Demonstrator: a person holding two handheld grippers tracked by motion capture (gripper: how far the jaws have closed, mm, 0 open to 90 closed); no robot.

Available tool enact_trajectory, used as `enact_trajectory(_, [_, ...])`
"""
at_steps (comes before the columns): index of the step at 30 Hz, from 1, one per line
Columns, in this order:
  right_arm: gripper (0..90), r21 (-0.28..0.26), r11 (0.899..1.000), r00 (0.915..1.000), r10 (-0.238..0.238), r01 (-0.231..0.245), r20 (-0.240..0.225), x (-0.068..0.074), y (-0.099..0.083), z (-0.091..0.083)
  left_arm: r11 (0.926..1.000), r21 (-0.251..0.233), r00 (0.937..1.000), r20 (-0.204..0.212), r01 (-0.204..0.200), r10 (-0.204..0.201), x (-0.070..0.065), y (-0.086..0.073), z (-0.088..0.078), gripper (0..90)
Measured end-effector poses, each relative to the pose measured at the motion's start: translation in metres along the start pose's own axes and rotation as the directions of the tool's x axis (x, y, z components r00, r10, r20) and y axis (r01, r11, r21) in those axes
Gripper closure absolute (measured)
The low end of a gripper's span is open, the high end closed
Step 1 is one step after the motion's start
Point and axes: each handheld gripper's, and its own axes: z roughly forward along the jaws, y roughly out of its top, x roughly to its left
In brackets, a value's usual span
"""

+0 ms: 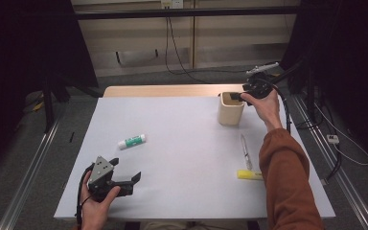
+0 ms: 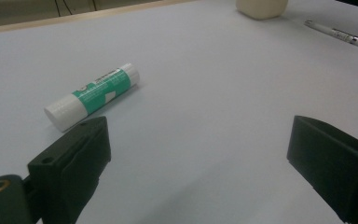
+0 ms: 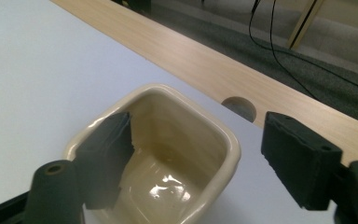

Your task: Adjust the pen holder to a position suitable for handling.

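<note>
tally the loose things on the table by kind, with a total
Glue stick: 1
Pen: 1
Yellow highlighter: 1
Cream ceramic cup: 1
Total: 4

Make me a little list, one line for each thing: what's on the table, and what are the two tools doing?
Cup: cream square ceramic cup, upright, far right of the white table, nothing inside
Right tool: open, one jaw inside the cup, one outside its wall
Left tool: open, holds nothing, near edge
Glue: white and green glue stick, lying flat
Pen: silver pen, lying flat
Marker: yellow highlighter, beside the sleeve
</note>
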Motion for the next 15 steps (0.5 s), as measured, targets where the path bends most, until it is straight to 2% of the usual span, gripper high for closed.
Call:
enact_trajectory(5, [28.8,0.031,0.999,0.9998,0.018,-0.018,-0.002,-0.009,0.001,0.009,1.0000,0.005,1.0000,0.002,-0.001,0.001,0.000,0.000,0.000,6.0])
enact_trajectory(6, [29.7,0.063,0.998,0.9997,0.026,-0.026,0.003,-0.015,0.001,0.014,1.0000,0.006,1.0000,0.002,0.000,0.000,0.000,-0.001,0.000,6.0])
enact_trajectory(7, [30.4,0.073,0.997,0.9997,0.026,-0.026,0.003,-0.016,0.001,0.016,1.0000,0.006,1.0000,0.001,0.000,0.000,0.000,-0.001,0.000,6.0])
enact_trajectory(11, [37.2,0.090,0.995,0.9989,0.035,-0.032,-0.030,-0.019,-0.001,0.026,0.9999,0.009,1.0000,0.001,0.009,-0.009,0.001,-0.002,0.000,6.0])
enact_trajectory(14, [40.3,0.103,0.994,0.9988,0.037,-0.034,-0.031,-0.021,-0.002,0.029,1.0000,0.004,1.0000,0.005,0.008,-0.008,0.000,-0.002,0.000,6.0])
enact_trajectory(15, [44.3,0.111,0.993,0.9987,0.034,-0.030,-0.037,-0.022,-0.004,0.031,0.9999,0.012,1.0000,0.004,-0.002,0.002,0.001,-0.001,-0.001,6.0])
